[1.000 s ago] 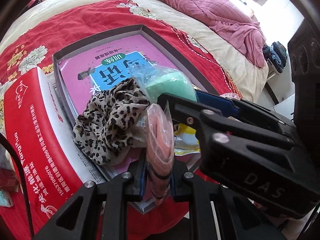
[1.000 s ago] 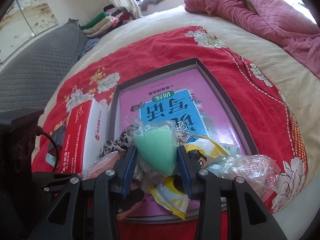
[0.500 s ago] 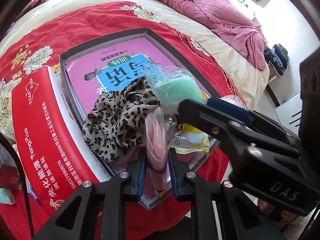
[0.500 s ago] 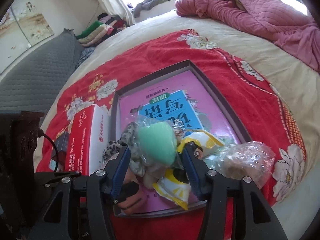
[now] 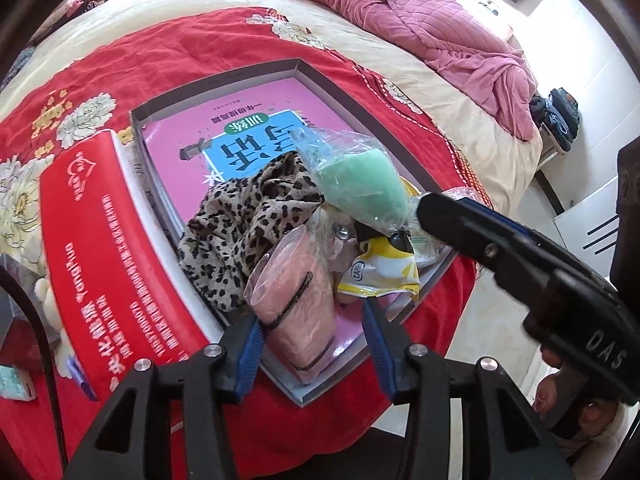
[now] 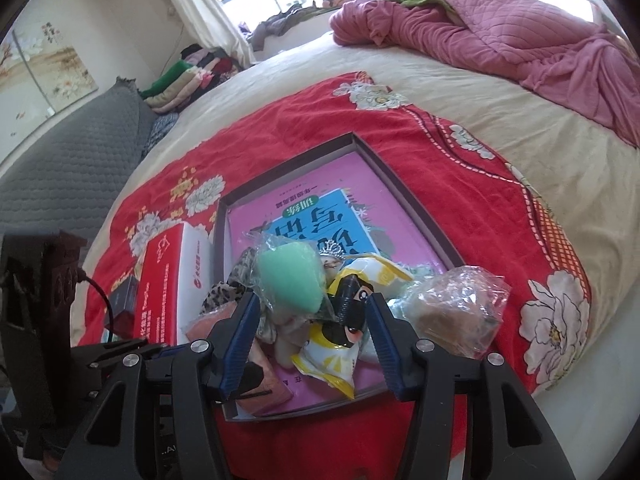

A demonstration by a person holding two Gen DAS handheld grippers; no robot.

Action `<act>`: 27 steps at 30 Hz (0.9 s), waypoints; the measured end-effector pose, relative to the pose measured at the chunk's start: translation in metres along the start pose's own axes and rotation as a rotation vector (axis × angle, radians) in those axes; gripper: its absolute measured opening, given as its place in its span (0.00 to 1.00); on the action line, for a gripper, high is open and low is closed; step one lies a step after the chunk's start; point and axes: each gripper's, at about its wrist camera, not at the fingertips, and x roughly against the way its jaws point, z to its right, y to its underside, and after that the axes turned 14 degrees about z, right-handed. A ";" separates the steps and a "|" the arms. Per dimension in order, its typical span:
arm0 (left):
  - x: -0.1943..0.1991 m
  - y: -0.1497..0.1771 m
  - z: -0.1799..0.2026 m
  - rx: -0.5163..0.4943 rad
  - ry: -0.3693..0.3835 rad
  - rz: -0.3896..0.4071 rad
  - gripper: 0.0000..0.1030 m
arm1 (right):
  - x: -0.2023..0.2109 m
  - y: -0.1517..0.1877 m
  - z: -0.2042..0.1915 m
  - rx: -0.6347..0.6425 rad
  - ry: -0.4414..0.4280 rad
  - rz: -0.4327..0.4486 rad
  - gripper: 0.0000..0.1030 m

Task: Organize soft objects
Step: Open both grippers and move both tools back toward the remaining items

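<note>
A shallow grey box [image 5: 376, 120] with a pink book inside lies on a red blanket. At its near end are piled a leopard-print cloth [image 5: 248, 224], a bagged green sponge [image 5: 360, 184], a yellow packet [image 5: 380, 268] and a bagged pink cloth [image 5: 296, 304]. My left gripper [image 5: 310, 344] is open, its jaws either side of the pink cloth. My right gripper [image 6: 312, 344] is open just behind the green sponge [image 6: 290, 276] and yellow packet [image 6: 340, 340]. It also shows at the right of the left wrist view [image 5: 480, 236].
A red and white carton [image 5: 104, 256] lies left of the box. A clear bag with a brown item [image 6: 456, 312] sits at the box's right corner. A pink quilt [image 6: 500, 28] lies far back. The bed edge is right.
Both grippers opened. The left let go of the bagged pink cloth, the right let go of the green sponge; both items now rest in the box. Both grippers drew back slightly.
</note>
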 end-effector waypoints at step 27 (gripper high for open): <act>0.060 0.005 -0.001 -0.005 -0.018 0.104 0.63 | 0.059 -0.010 -0.016 0.089 0.115 0.186 0.72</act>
